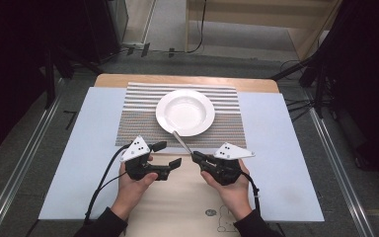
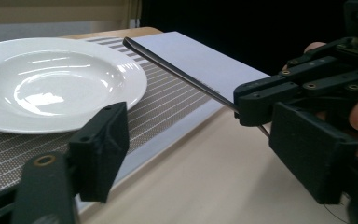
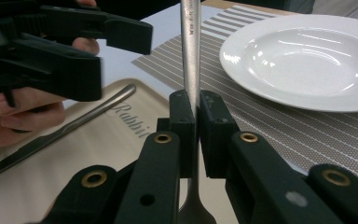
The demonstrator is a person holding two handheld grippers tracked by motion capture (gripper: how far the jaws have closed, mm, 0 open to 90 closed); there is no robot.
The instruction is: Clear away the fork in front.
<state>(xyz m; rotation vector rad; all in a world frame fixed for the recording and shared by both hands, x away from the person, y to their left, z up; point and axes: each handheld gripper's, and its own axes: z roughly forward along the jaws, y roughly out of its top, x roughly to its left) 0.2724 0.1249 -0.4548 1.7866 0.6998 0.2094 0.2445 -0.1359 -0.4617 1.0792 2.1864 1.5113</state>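
Note:
A white deep plate (image 1: 185,112) (image 2: 51,84) (image 3: 307,60) sits empty on a striped placemat (image 1: 138,113). My right gripper (image 1: 195,157) (image 3: 198,121) is shut on a slim metal utensil (image 1: 181,140) (image 2: 177,70) (image 3: 190,51). Its long handle slants up and away, and its end hangs over the plate's near rim. The working end is hidden below the jaws. My left gripper (image 1: 170,154) (image 2: 205,158) hovers just left of it over the beige mat, open with nothing between its jaws. The right gripper view has the left gripper (image 3: 121,60) at its upper left.
A beige mat (image 1: 187,197) with a rabbit drawing lies at the near edge, on a pale blue board (image 1: 89,148). A second metal utensil (image 3: 74,123) lies flat on that mat under the left hand. Dark stands and cables flank the table.

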